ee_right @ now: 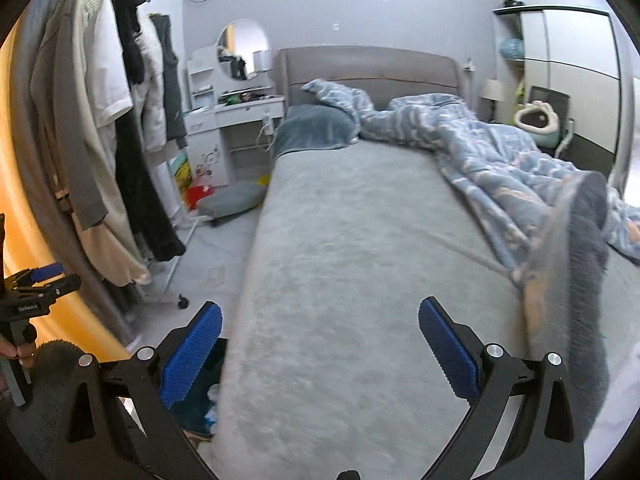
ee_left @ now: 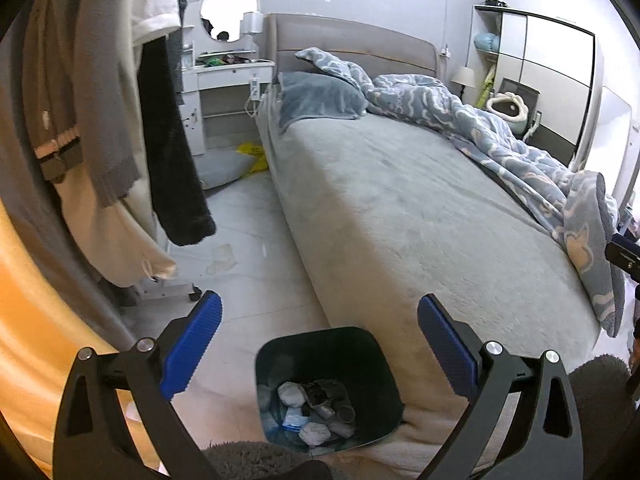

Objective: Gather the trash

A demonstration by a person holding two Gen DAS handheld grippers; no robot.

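A bedroom is shown, filled by a grey bed (ee_left: 400, 208). Below and between the wide-spread, empty jaws of the left gripper (ee_left: 319, 338) a dark bin (ee_left: 384, 368) of crumpled trash (ee_left: 316, 404) is seen; the right gripper (ee_right: 320, 340) is likewise spread wide, nothing held

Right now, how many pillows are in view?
2: one blue-grey pillow lies at the head of the bed; one grey cushion lies on the floor beside it. The quilt may hide more.
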